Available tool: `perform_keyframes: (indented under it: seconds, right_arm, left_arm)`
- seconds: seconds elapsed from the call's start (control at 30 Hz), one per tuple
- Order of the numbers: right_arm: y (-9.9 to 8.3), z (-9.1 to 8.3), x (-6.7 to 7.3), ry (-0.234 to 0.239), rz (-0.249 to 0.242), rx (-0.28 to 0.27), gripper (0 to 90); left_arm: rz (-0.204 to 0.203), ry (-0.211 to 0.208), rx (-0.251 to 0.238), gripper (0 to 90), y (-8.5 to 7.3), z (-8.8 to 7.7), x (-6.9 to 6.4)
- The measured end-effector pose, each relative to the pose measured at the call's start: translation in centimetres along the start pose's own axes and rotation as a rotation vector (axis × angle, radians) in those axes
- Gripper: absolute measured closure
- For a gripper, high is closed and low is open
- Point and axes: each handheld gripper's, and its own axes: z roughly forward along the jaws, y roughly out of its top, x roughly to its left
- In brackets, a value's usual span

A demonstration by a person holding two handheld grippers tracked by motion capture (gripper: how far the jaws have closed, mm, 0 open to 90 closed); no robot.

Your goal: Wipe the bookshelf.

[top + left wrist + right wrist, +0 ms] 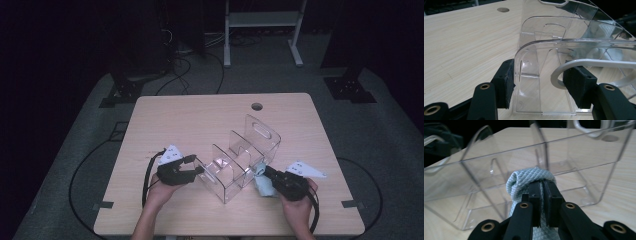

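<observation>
The clear acrylic organizer [239,159] stands near the middle of the wooden surface [170,120], set at an angle, with upright dividers forming several open compartments and a taller end wall with a handle slot at the far end. A pale blue-grey cloth [264,184] with a woven diamond texture lies bunched against the organizer's near right side, just outside its long wall.

The right tongs [543,185] are closed tight on a fold of that cloth, the fabric bulging over the pinched tips and pressed close to the transparent wall. The left tongs [541,80] are clamped on the organizer's near end: one pad sits outside the curved end wall and the other inside it, beside the pale rim of a handle cutout, so the piece is braced.

Judging from this, the work looks like wiping the organizer with the cloth while the other hand steadies it. The preparation appears done: the cloth is picked up, the organizer is secured, and the cloth has been brought to the wall. What remains is most of the actual wiping. The cloth sits low on the outer right side, and the inner compartments, the dividers and the far handle wall look untouched by it. Whether the plastic has any dirt on it cannot be told.
</observation>
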Motion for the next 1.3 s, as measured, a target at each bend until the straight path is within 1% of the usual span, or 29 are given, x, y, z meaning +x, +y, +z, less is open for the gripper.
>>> perform_keyframes:
  seconds: [0.1,0.27,0.37,0.43,0.5,0.53,0.6,0.73,0.83,0.9,0.93,0.97,1.0,1.17,1.3]
  right_arm:
    - [0.1,0.4,-0.4,-0.022,-0.013,-0.002,84.6]
    - [-0.1,1.6,-0.8,-0.035,-0.020,0.024,84.7]
    - [-0.6,2.5,-0.9,-0.036,-0.025,0.062,84.7]
    - [-1.1,3.0,-1.0,-0.037,-0.035,0.097,84.7]
    - [-1.6,3.4,-1.3,-0.030,-0.030,0.128,84.6]
    - [-1.8,3.5,-1.4,-0.032,-0.024,0.139,84.5]
    - [-1.8,3.3,-1.5,-0.030,-0.028,0.148,84.5]
    - [-1.4,2.0,-1.1,-0.003,-0.042,0.130,84.6]
    - [-1.0,0.5,-0.1,0.039,-0.047,0.095,84.6]
    - [-0.6,-0.3,0.7,0.067,-0.064,0.068,84.6]
    - [-0.4,-0.6,1.2,0.084,-0.068,0.056,84.6]
    - [-0.1,-1.0,2.1,0.107,-0.085,0.040,84.6]
    - [0.1,-1.2,2.6,0.121,-0.097,0.029,84.6]
    - [0.7,-1.5,4.9,0.185,-0.130,-0.008,84.6]
    - [0.7,-1.1,5.9,0.221,-0.142,-0.007,84.6]
  left_arm:
    - [-0.001,0.000,-0.001,43.6,0.0,0.0,0.0]
    - [-0.001,0.001,-0.002,43.6,0.0,0.0,0.0]
    - [-0.001,0.002,-0.002,43.6,0.0,0.0,0.0]
    - [-0.001,0.000,-0.002,43.6,0.0,0.0,0.0]
    - [-0.001,0.001,-0.002,43.6,0.0,0.0,0.0]
    - [-0.001,0.001,-0.002,43.6,0.0,0.0,0.0]
    - [-0.001,0.000,-0.002,43.6,0.0,0.0,0.0]
    - [-0.002,0.000,-0.003,43.6,0.0,0.0,0.0]
    - [-0.002,0.001,-0.003,43.6,0.0,0.1,0.0]
    - [0.000,0.003,-0.003,43.6,0.0,0.1,0.0]
    - [0.000,0.004,-0.002,43.6,0.0,0.1,0.0]
    - [0.000,0.004,-0.003,43.6,0.0,0.1,0.0]
    - [0.000,0.005,-0.003,43.6,0.0,0.1,-0.1]
    - [-0.002,0.005,-0.003,43.6,0.0,0.1,-0.1]
    - [-0.005,0.004,-0.003,43.6,0.0,0.1,-0.1]
